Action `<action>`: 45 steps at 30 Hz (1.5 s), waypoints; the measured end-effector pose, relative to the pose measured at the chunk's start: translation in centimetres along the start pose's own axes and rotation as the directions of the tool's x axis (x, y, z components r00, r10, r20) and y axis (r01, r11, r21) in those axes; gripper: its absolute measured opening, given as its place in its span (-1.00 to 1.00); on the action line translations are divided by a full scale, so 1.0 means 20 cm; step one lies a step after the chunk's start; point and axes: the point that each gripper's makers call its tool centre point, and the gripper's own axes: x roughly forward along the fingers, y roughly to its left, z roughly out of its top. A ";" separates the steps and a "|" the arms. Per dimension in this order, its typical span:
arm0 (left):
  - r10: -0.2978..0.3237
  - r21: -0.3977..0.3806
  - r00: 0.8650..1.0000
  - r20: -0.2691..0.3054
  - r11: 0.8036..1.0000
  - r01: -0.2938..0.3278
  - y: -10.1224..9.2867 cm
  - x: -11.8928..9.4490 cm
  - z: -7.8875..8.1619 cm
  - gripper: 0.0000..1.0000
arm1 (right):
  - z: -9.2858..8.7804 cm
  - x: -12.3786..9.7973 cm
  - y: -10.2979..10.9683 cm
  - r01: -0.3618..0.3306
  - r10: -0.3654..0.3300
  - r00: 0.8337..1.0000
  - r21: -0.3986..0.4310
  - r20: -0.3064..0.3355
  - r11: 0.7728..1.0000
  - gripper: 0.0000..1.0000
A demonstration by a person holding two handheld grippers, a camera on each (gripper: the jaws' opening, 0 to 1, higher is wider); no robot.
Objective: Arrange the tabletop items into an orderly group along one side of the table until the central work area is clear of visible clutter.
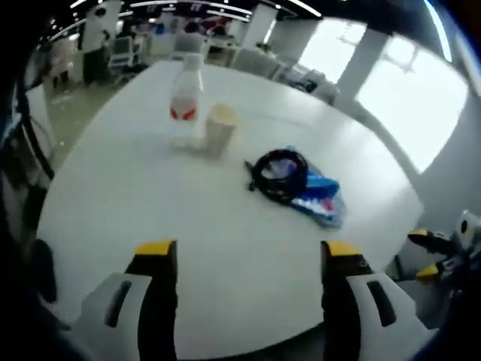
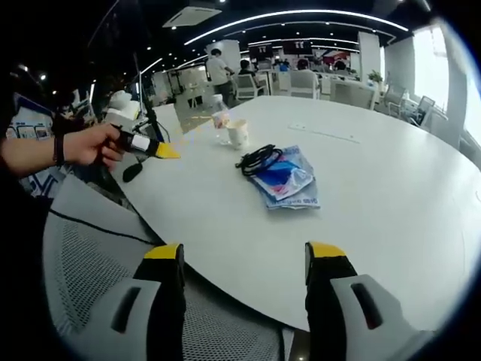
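Four loose items sit on the round white table, and neither gripper holds any of them. Nearest in the left gripper view, the left gripper hangs over the table's near edge with its yellow-tipped jaws spread wide and nothing between them. The right gripper is likewise wide apart and empty, poised over a grey mesh chair just short of the table.

Next out lies the blue plastic packet, flat on the table with a coil of black cable resting across its far corner. The packet looks thin, soft and slick; it would likely slide rather than lift, so pinching a raised edge seems best. The cable is limp and springy, and a grip across several loops at once should keep it from uncoiling.

Farther off stand a pale paper cup and, just beside it, a clear bottle with a red label. The cup is light and crushable: hold it gently around the body. The bottle, blurred here, is probably part full, so grip low around its middle.
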 end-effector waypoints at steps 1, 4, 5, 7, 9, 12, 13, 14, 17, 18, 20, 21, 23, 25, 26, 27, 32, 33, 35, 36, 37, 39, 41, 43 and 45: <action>-0.003 0.020 1.000 -0.007 1.000 0.003 -0.01 -0.01 -0.01 0.61 | 0.00 0.00 0.00 -0.001 0.001 1.000 0.000 0.000 1.000 0.28; -0.007 0.055 1.000 -0.028 0.998 0.008 -0.01 -0.01 -0.06 0.66 | 0.00 0.00 0.01 -0.007 0.007 1.000 -0.001 -0.002 1.000 0.28; -0.008 0.057 1.000 -0.031 0.998 0.010 -0.01 -0.02 -0.07 0.68 | 0.00 0.00 0.01 -0.007 0.007 1.000 -0.002 -0.003 1.000 0.28; -0.013 0.053 0.999 -0.033 0.998 0.015 -0.01 -0.03 -0.09 0.69 | 0.00 0.00 0.01 -0.009 0.009 1.000 -0.002 -0.003 1.000 0.28; -0.010 0.049 0.999 -0.031 0.999 0.011 0.00 -0.04 -0.10 0.69 | -0.01 0.00 0.01 -0.008 0.008 1.000 -0.001 -0.004 1.000 0.28; -0.010 0.046 0.999 -0.030 0.999 0.012 0.02 -0.05 -0.12 0.69 | -0.01 0.00 0.01 -0.010 0.010 1.000 0.000 -0.007 1.000 0.28; -0.010 0.042 1.000 -0.029 0.999 0.011 0.02 -0.05 -0.12 0.69 | -0.01 0.00 0.01 -0.010 0.010 1.000 0.001 -0.009 1.000 0.28; -0.011 0.041 1.000 -0.029 0.999 0.012 0.02 -0.05 -0.12 0.69 | -0.01 0.00 0.01 -0.010 0.010 1.000 0.001 -0.010 1.000 0.28; -0.007 0.033 1.000 -0.024 0.999 0.008 0.02 -0.06 -0.13 0.68 | -0.02 0.01 0.01 -0.016 0.016 1.000 -0.001 -0.025 1.000 0.26; -0.009 0.024 1.000 -0.021 1.000 0.010 0.02 -0.06 -0.13 0.68 | -0.02 0.01 0.01 -0.021 0.020 0.999 -0.006 -0.027 1.000 0.26; -0.018 0.016 1.000 -0.025 1.000 0.018 0.01 -0.06 -0.14 0.69 | -0.02 0.02 0.01 -0.036 0.036 0.998 -0.011 -0.043 0.999 0.27; -0.018 0.020 1.000 -0.022 1.000 0.018 0.00 -0.06 -0.14 0.69 | -0.03 0.02 0.01 -0.047 0.047 0.998 -0.001 -0.052 0.999 0.27; -0.023 0.027 0.999 -0.030 0.999 0.024 0.00 -0.05 -0.14 0.69 | -0.03 0.03 0.00 -0.052 0.053 0.996 0.016 -0.066 0.999 0.28; -0.026 0.027 0.999 -0.031 0.999 0.027 0.01 -0.05 -0.14 0.68 | -0.03 0.03 -0.01 -0.058 0.060 0.995 0.023 -0.076 0.998 0.28; -0.030 0.021 0.999 -0.030 0.999 0.031 0.01 -0.05 -0.14 0.68 | -0.02 0.04 -0.02 -0.060 0.062 0.994 0.019 -0.088 0.998 0.28; -0.035 0.016 0.999 -0.031 0.999 0.036 0.01 -0.05 -0.14 0.68 | -0.01 0.04 -0.02 -0.070 0.068 0.991 -0.010 -0.112 0.998 0.28; -0.048 0.000 0.999 -0.016 0.999 0.048 0.00 -0.07 -0.13 0.68 | 0.17 0.10 -0.05 -0.107 0.090 0.987 -0.128 -0.133 0.986 0.29; -0.051 -0.001 0.999 -0.012 0.999 0.051 -0.01 -0.07 -0.13 0.68 | 0.22 0.12 -0.06 -0.110 0.092 0.988 -0.146 -0.126 0.983 0.31; -0.052 -0.005 0.999 -0.002 0.999 0.052 -0.01 -0.08 -0.12 0.68 | 0.36 0.18 -0.08 -0.113 0.095 0.991 -0.196 -0.098 0.974 0.35; -0.053 -0.009 0.999 -0.001 0.999 0.053 -0.01 -0.08 -0.12 0.68 | 0.43 0.21 -0.07 -0.125 0.108 0.990 -0.195 -0.096 0.973 0.34; -0.054 -0.011 0.999 0.000 0.998 0.054 -0.01 -0.09 -0.12 0.68 | 0.48 0.23 -0.07 -0.130 0.115 0.989 -0.194 -0.090 0.972 0.32; -0.054 -0.024 0.999 0.008 0.998 0.054 -0.01 -0.10 -0.11 0.67 | 0.61 0.30 -0.07 -0.138 0.129 0.990 -0.185 -0.062 0.973 0.32; -0.056 -0.035 0.998 0.011 0.998 0.056 0.01 -0.11 -0.11 0.67 | 0.73 0.35 -0.05 -0.158 0.153 0.987 -0.173 -0.041 0.972 0.31; -0.056 -0.044 0.998 0.018 0.997 0.057 0.03 -0.11 -0.10 0.66 | 0.82 0.41 -0.05 -0.170 0.167 0.986 -0.176 -0.030 0.970 0.29; -0.057 -0.051 0.998 0.022 0.997 0.058 0.04 -0.11 -0.10 0.66 | 0.92 0.48 -0.04 -0.189 0.183 0.982 -0.207 -0.048 0.960 0.30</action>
